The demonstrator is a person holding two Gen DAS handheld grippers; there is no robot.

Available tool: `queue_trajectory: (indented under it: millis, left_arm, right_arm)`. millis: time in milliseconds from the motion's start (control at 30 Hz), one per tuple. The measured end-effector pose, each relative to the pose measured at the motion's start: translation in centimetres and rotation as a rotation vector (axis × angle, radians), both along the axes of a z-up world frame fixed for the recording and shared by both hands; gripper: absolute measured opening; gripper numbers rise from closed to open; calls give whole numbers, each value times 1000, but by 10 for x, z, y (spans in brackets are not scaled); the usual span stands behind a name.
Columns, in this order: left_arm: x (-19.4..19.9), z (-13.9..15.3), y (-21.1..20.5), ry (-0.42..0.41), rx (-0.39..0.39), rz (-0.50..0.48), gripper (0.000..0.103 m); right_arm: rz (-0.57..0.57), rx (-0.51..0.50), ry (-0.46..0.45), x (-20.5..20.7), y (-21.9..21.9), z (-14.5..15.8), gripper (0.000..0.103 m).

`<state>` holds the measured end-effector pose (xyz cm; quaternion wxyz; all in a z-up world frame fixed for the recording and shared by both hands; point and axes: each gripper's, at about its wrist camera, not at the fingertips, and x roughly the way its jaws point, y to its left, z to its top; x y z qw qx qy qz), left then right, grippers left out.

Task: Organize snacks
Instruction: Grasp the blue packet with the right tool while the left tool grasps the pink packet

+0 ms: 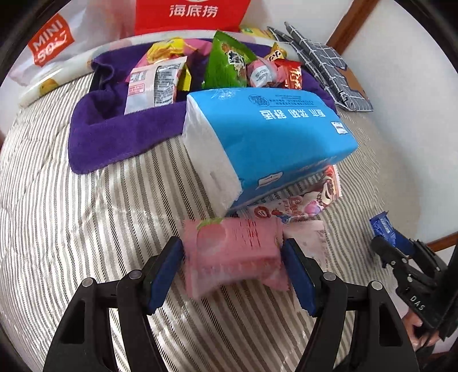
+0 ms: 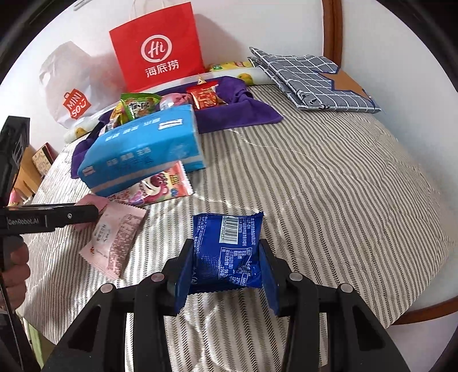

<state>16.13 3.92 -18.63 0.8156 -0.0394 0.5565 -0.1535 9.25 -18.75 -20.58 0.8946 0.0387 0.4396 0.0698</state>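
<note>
Both tongs pinched packets: left tongs (image 1: 232,267) a pink snack (image 1: 232,254), right tongs (image 2: 226,274) a blue one (image 2: 227,251); the purple bin (image 1: 120,134) lay far-left, nearer the left.

Your left wrist camera looks forward along the left hand-held gripper (image 1: 233,257), close and low over the striped table (image 1: 86,214), facing the tissue pack (image 1: 266,137) and the red bag (image 1: 189,14) by the wall. Your right wrist camera sits farther back on the right hand-held gripper (image 2: 226,269), facing the same way from the right. Both views share the tissue pack (image 2: 146,148), red bag (image 2: 160,48) and purple towel (image 1: 120,134); each sees the other gripper at its edge.
</note>
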Motion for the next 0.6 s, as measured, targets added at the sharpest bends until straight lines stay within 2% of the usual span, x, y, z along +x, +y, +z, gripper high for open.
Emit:
queue_trajectory:
  millis: [133, 233, 400, 600]
  left_arm:
    - [0, -1, -3, -11, 9, 6, 70]
    - [-3, -1, -4, -34, 27, 7, 63]
    - [-6, 3, 0, -65, 6, 19, 53]
    - [-14, 9, -1, -78, -12, 7, 51]
  right_arm:
    - [-1, 3, 7, 3, -2, -3, 41]
    - [-1, 5, 11, 5, -3, -5, 41]
    - [2, 7, 14, 5, -3, -6, 41]
    - [2, 7, 3, 4, -3, -3, 41]
